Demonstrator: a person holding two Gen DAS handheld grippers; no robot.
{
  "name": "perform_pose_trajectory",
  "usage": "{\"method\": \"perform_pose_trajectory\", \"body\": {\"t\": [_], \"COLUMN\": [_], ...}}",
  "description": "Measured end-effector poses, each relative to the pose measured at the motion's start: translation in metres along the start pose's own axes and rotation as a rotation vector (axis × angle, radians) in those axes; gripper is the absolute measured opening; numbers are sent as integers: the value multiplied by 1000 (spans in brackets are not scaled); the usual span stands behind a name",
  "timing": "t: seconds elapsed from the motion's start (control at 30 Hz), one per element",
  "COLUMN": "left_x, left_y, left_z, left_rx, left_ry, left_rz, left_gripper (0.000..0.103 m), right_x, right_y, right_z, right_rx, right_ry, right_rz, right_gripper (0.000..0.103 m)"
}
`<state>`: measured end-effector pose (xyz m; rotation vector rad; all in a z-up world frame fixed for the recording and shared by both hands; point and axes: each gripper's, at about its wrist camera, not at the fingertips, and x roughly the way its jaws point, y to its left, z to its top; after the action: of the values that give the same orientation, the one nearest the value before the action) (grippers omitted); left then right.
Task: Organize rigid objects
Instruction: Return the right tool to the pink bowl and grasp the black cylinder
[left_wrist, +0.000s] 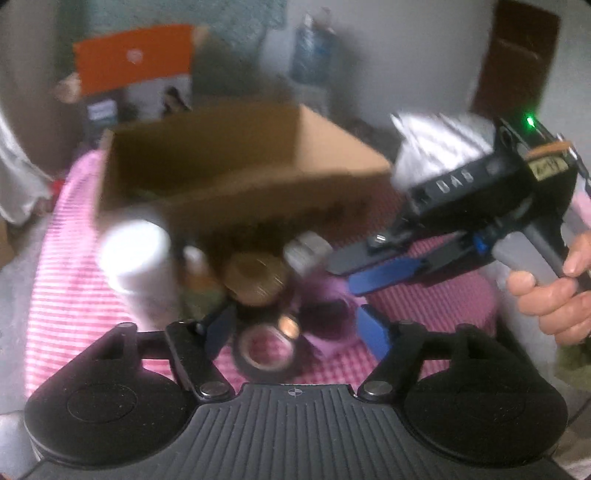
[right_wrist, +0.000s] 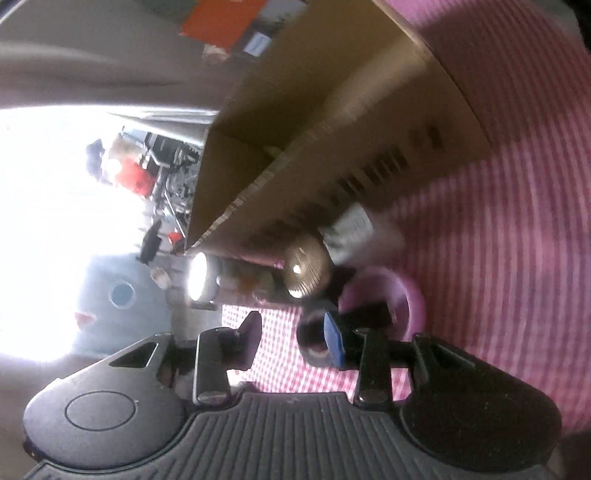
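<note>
The cardboard box (left_wrist: 236, 162) serves as the landmark: it stands open on the pink checked tabletop (left_wrist: 66, 266), and the loose rigid things lie in a cluster just in front of its near wall. Nearest the box wall are a white cylindrical bottle (left_wrist: 136, 258) to the left, a gold ribbed lid or jar top (left_wrist: 255, 277) in the middle and a small whitish container (left_wrist: 306, 251) to the right. A little farther from the box lie a pink cup (left_wrist: 328, 314) and a roll of black tape (left_wrist: 266, 350), the roll flat with its hole facing up.

The left gripper (left_wrist: 295, 325) hovers above the tape on the side away from the box, its fingers spread wide with nothing between them; the roll lies straight ahead and just below, between the blue pads, so this gripper looks nearer to it. The right gripper (right_wrist: 291, 339) is rolled well onto its side and comes in from the box's right end, pointing at the pink cup (right_wrist: 384, 295) and the gold lid (right_wrist: 306, 269). Its fingers are also apart and hold nothing, and one blue pad sits just beside the cup's rim. Both views are motion-blurred, so finer contact cannot be told
</note>
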<state>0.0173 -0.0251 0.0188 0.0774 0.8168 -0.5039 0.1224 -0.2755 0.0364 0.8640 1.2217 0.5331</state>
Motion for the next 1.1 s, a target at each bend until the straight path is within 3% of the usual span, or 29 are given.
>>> {"method": "perform_pose_trajectory", "body": {"t": [0.07,0.3,0.53,0.73,1.1], "left_x": [13,37,50,47,66], "left_y": [-6,-13,-13,-23,-30], "left_z": [-5,-7,-2,-3,8], "left_rx": [23,51,32,40,44], "left_ry": [36,84,129,142,192], "left_rz": [11,55,22,-34,-46], "left_gripper": [60,45,26,21,21], "right_x": [7,14,12,4,8], "right_y": [-11,-31,-43,-44,-41], "right_z": [-2,-4,4,2,4], "right_rx": [48,125,132,125,121], "right_ry": [6,22,24,28,47], "right_rz": [6,10,-9,-43,-106], "right_gripper": [40,40,40,40,38]}}
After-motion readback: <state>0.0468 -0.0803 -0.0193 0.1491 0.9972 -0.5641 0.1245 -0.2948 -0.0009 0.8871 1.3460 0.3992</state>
